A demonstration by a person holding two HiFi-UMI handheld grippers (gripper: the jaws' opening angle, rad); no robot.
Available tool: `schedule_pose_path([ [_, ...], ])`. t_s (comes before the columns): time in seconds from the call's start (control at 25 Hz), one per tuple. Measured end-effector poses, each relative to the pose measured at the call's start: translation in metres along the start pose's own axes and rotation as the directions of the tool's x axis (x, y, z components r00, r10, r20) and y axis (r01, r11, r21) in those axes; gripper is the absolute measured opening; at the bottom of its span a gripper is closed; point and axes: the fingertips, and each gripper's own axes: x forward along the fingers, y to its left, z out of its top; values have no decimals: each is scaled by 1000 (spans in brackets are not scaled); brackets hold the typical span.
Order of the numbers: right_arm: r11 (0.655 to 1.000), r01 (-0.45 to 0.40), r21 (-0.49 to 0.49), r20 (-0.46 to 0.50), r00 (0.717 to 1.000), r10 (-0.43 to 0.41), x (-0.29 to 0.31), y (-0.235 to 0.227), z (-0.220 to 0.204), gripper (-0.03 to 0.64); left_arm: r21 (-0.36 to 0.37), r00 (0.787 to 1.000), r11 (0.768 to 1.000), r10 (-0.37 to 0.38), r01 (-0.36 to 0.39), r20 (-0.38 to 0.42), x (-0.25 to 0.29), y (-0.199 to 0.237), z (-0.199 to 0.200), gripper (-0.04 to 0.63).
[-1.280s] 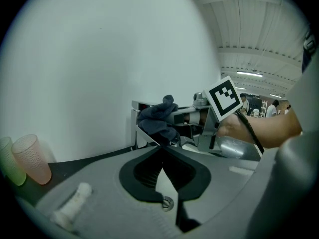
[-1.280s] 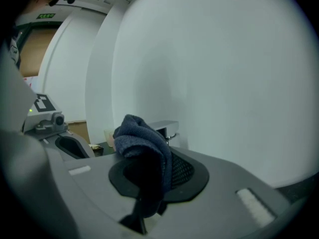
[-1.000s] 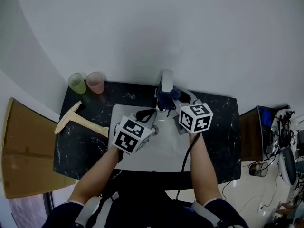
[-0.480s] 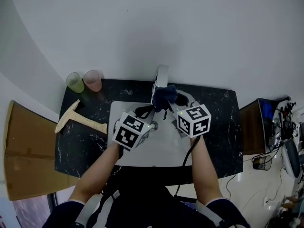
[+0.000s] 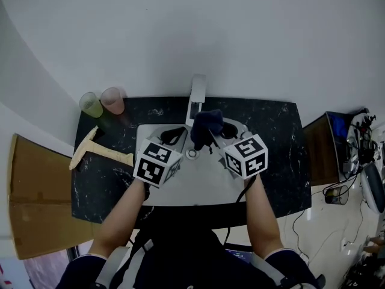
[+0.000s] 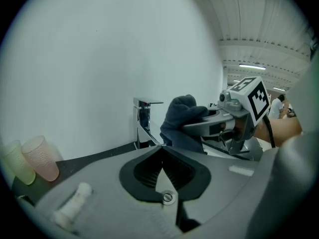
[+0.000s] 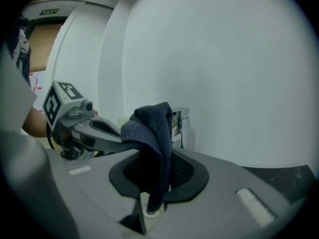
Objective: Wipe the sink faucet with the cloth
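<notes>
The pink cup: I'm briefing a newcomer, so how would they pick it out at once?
Find the black marbled counter; at its back left corner two translucent cups stand side by side. The pink cup is the one nearer the faucet; its neighbour, the green cup, stands further left.

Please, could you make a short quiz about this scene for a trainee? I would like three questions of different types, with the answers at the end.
1. True or false: the left hand-held gripper is shut and holds nothing.
2. What does the right hand-held gripper hold? A. a sponge B. the dark blue cloth C. a brush
3. Fill in the number: ___ cups stand at the back left corner of the counter.
Key: 1 true; 2 B; 3 two.
</notes>
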Motion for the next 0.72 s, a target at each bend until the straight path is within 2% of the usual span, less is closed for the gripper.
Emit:
schedule_pose_path([
  [0.24, 999, 17, 44, 8, 1000, -18, -1, -9, -8, 61, 18, 999, 999, 25, -26, 31, 1, 2, 13, 2],
  [0.72, 990, 14, 143, 41, 999, -20, 40, -45, -2, 60, 34, 1000, 999, 20, -20, 3, 12, -3, 13, 2],
])
